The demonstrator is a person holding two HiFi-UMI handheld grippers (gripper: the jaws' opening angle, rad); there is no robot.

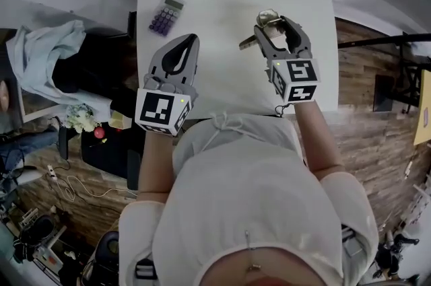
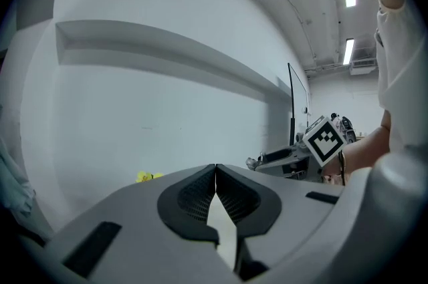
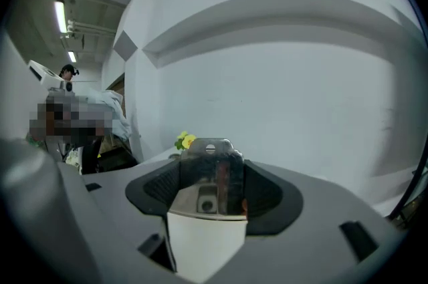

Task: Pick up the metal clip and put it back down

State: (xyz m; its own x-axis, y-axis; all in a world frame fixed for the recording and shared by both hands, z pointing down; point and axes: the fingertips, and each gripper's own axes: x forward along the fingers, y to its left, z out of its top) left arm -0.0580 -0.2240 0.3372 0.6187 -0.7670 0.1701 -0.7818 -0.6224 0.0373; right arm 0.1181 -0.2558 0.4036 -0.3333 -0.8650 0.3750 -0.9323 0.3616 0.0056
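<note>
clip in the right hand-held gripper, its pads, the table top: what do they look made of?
The metal clip: looks like polished steel, mirror-like, reflections across its face, punched hole at top. Pads of the right hand-held gripper: dark, matte, finely ribbed, probably rubber or soft plastic. Table: smooth white top, no grain, likely laminate or painted board.

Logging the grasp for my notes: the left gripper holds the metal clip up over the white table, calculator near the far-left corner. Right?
No: the right gripper holds the metal clip, pinched between its jaws, as the right gripper view shows. The left gripper is shut on nothing. The rest stands: white table below, calculator near its far-left corner.
</note>
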